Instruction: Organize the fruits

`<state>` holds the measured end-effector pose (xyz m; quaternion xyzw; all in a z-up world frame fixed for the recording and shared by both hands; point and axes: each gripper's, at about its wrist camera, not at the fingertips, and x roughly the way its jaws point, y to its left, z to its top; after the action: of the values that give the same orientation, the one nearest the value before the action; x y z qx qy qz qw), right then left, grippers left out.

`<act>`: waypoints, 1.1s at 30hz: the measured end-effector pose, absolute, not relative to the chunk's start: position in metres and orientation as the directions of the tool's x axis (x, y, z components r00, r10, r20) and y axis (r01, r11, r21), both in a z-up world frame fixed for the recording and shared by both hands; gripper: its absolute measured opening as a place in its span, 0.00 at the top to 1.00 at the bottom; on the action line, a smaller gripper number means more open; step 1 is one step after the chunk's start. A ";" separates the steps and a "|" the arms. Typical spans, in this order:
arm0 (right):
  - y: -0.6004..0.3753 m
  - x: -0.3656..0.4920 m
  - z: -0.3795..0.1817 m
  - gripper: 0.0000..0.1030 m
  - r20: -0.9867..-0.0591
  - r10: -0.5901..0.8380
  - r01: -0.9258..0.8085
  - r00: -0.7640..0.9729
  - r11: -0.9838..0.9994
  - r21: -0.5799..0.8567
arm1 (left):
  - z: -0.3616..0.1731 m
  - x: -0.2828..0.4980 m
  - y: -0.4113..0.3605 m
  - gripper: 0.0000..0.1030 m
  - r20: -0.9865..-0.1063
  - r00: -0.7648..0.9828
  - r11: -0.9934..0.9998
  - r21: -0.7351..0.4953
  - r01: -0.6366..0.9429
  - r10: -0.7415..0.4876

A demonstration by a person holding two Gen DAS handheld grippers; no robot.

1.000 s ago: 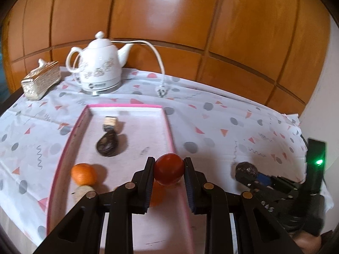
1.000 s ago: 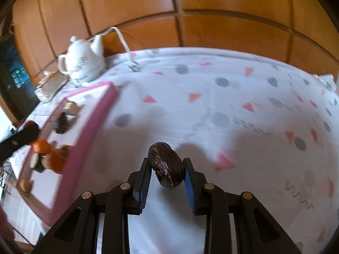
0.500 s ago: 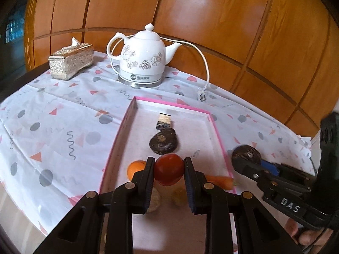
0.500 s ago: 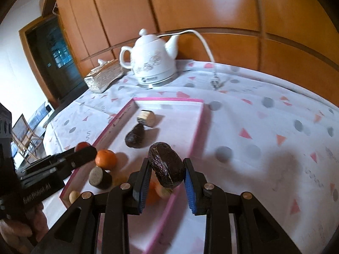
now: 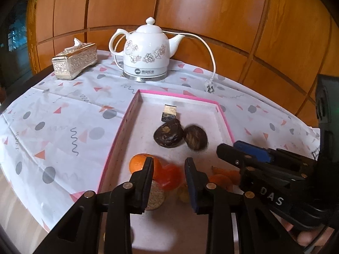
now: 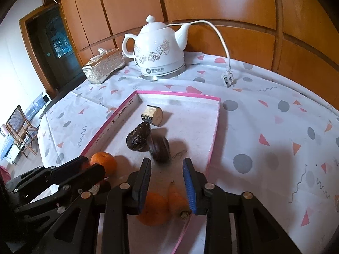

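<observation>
Pink-rimmed tray [image 5: 224, 117] held two dark passion fruits [image 5: 168, 135], touching. Left hand-held gripper [image 5: 168, 183] gaped above a blurred tomato [image 5: 170, 176]. Right hand-held gripper [image 6: 167, 181] gaped too, empty.

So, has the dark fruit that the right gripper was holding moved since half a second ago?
Yes. The dark fruit has left the right gripper, whose jaws now stand open, and lies blurred in the pink tray, beside the other dark fruit.
</observation>
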<state>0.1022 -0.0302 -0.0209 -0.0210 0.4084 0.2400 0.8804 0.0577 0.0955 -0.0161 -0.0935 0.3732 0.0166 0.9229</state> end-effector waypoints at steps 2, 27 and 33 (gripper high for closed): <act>-0.033 0.099 -0.020 0.70 -0.725 0.409 -0.430 0.554 0.886 0.171 | -0.014 0.056 0.096 0.62 -0.686 0.727 0.982 -0.153 -0.109 -0.026; -0.064 0.029 -0.013 0.65 -0.684 0.237 -0.256 0.690 0.964 0.075 | 0.003 0.006 0.086 0.02 -0.633 0.770 0.984 -0.071 -0.166 0.084; -0.067 0.024 -0.015 0.65 -0.686 0.229 -0.247 0.691 0.966 0.073 | 0.002 0.002 0.084 0.00 -0.635 0.766 0.983 -0.059 -0.176 0.099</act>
<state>0.0238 -0.0671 -0.0146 -0.0122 0.3713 0.1292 0.9194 0.0025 0.0836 0.0023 -0.0577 0.3342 0.0732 0.9379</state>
